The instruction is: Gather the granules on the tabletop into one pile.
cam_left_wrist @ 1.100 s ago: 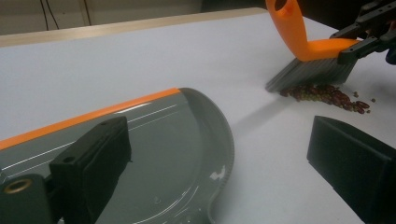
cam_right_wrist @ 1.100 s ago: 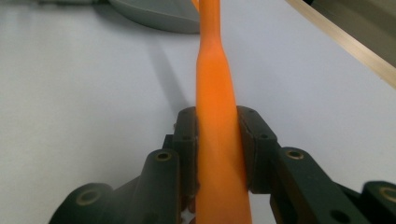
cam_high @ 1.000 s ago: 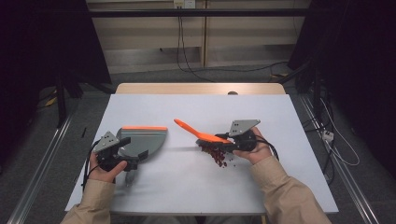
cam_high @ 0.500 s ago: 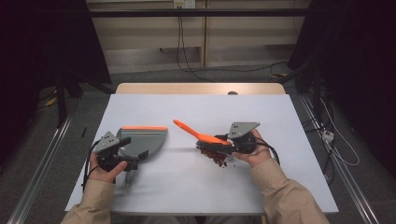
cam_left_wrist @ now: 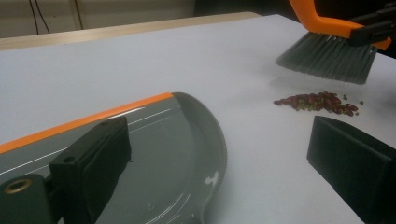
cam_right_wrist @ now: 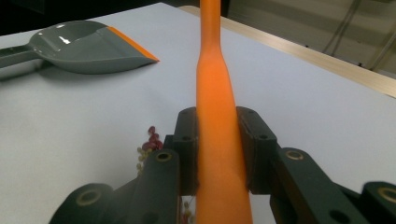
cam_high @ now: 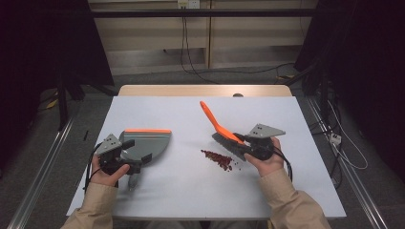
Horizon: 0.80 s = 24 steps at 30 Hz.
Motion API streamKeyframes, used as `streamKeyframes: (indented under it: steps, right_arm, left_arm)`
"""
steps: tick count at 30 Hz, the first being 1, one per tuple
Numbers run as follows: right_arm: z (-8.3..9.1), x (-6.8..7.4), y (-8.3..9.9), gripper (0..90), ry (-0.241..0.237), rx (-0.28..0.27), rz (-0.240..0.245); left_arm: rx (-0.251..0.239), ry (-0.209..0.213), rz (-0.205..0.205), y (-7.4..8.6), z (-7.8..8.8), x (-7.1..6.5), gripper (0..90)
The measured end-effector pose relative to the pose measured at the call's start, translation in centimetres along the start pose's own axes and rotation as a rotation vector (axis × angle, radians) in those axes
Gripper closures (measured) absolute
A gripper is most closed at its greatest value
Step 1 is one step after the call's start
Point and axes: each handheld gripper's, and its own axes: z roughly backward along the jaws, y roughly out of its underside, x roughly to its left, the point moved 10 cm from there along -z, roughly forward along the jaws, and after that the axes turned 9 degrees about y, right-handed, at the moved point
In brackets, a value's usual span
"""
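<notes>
the step in hand looks like sweeping the little heap of beans (cam_high: 217,159) into the dustpan (cam_high: 143,144), and to do it well the right gripper (cam_high: 244,143), whose fingers are clamped tight on the orange brush (cam_high: 224,133) near where handle meets head, should set the bristles down on the counter (cam_high: 191,191) just at the 3 o'clock side of the heap and draw toward 9 o'clock in short, low strokes, so the beans roll together and do not scatter; in the left gripper view the bristles (cam_left_wrist: 327,58) hang just above the counter, slightly beyond the heap, so they need to come down before any stroke. the left gripper (cam_high: 125,164) sits at the dustpan's handle end, about 8 o'clock on the counter; its fingers (cam_left_wrist: 88,161) straddle the rear of the pan, and i cannot tell whether they press on it. i judge the pan should slide nearer the heap, orange lip flat on the counter and facing 3 o'clock, since pan and beans lie well apart. the beans sit near the counter's centre, slightly toward 4 o'clock. count: one brush, one dustpan, two grippers, one heap of dark red and some pale beans, too many and too small to number
</notes>
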Motion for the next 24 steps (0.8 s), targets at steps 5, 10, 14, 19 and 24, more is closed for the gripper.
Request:
streamKeyframes:
  steps: [5,10,14,19,24]
  right_arm:
    - [2.0,0.1,1.5,71.3,0.075,-0.005,-0.048]
    - [3.5,-0.7,2.4,71.4,0.206,0.002,-0.084]
    - [3.2,-0.4,3.5,71.4,0.256,0.013,-0.103]
    - [2.4,0.6,3.2,71.4,0.321,0.008,-0.105]
    - [1.6,1.1,2.9,71.3,0.373,0.004,-0.144]
  left_arm:
    - [-0.002,0.002,-0.004,-0.1,0.0,-0.2,6.2]
    - [0.0,0.001,-0.004,-0.1,-0.1,-0.3,6.2]
    - [0.005,-0.005,-0.008,-0.1,-0.1,-0.3,6.2]
    - [0.005,-0.009,-0.005,-0.1,0.0,-0.3,6.2]
    - [0.004,-0.009,-0.008,-0.1,0.1,-0.3,6.2]
